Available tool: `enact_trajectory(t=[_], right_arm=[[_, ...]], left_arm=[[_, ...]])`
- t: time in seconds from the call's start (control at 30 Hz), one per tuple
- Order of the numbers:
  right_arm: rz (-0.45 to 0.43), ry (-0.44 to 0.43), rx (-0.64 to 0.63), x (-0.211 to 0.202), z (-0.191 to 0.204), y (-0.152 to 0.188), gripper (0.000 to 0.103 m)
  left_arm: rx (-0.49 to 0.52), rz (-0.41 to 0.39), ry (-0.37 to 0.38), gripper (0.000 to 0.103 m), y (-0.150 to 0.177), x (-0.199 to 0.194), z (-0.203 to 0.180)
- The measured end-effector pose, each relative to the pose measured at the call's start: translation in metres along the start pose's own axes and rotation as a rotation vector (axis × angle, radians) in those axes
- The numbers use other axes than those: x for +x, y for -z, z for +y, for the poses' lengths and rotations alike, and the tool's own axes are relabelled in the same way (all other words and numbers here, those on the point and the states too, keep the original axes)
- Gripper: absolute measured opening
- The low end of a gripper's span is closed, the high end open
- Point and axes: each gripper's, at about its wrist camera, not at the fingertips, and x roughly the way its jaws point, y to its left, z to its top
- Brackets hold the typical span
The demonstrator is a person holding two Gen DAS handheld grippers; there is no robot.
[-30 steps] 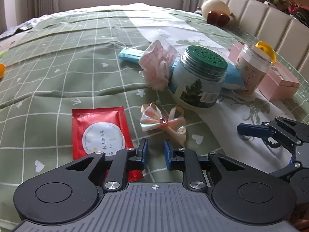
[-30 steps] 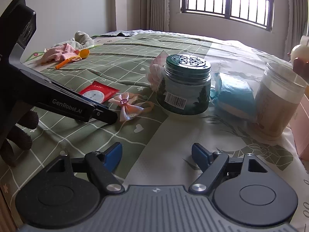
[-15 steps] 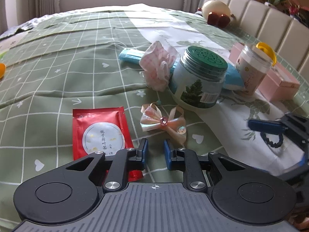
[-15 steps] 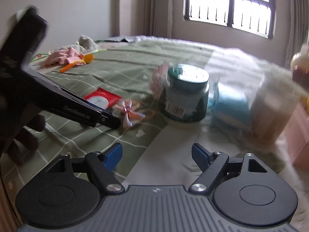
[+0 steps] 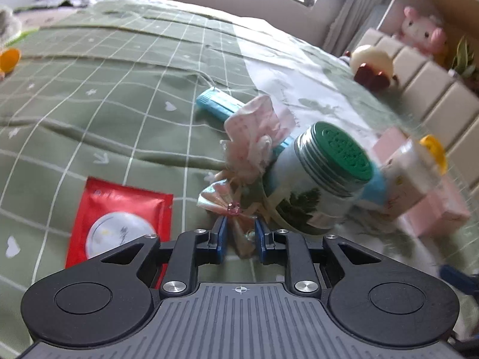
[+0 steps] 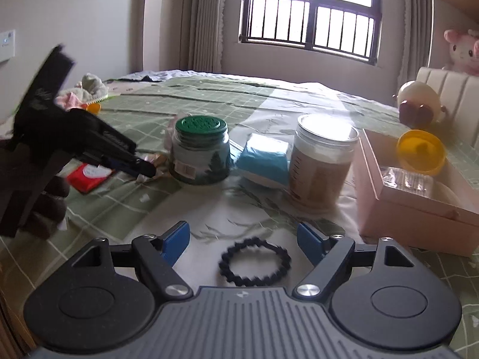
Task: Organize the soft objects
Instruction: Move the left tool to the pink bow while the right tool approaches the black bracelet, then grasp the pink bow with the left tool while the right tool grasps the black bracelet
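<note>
While the left gripper straddles the ribbon bow, it tilts.

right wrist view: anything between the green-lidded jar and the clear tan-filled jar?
Yes: a folded blue cloth pack lies on the bedspread between the green-lidded jar and the clear tan-filled jar, seen in the right wrist view.

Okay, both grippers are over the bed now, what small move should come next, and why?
Probably shut the left gripper on the pink ribbon bow: its tail already lies between the parted blue fingers, not yet pinched. The right gripper hangs open around the black hair tie, so that could follow.
</note>
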Motion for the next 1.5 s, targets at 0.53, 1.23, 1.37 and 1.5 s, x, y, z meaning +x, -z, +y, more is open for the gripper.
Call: enact_trajectory(t=[0.53, 1.23, 1.37, 1.5], right_arm=[[-0.004, 0.021, 0.062, 0.003, -0.019, 0.003, 0.079], [0.092, 0.04, 0.065, 0.028, -0.031, 0.018, 0.05], [0.085, 0.038, 0.074, 0.028, -0.031, 0.02, 0.054], [0.076, 0.036, 0.078, 0.027, -0.031, 0.021, 0.055]], left_arm=[[-0.022, -0.048, 0.015, 0.015, -0.009, 0.013, 0.006], [0.036, -0.084, -0.056, 0.017, -0.015, -0.001, 0.0], [0.116, -0.021, -0.128, 0.026, -0.013, 0.021, -0.014], [0.195, -0.026, -0.181, 0.026, -0.01, 0.029, -0.025]])
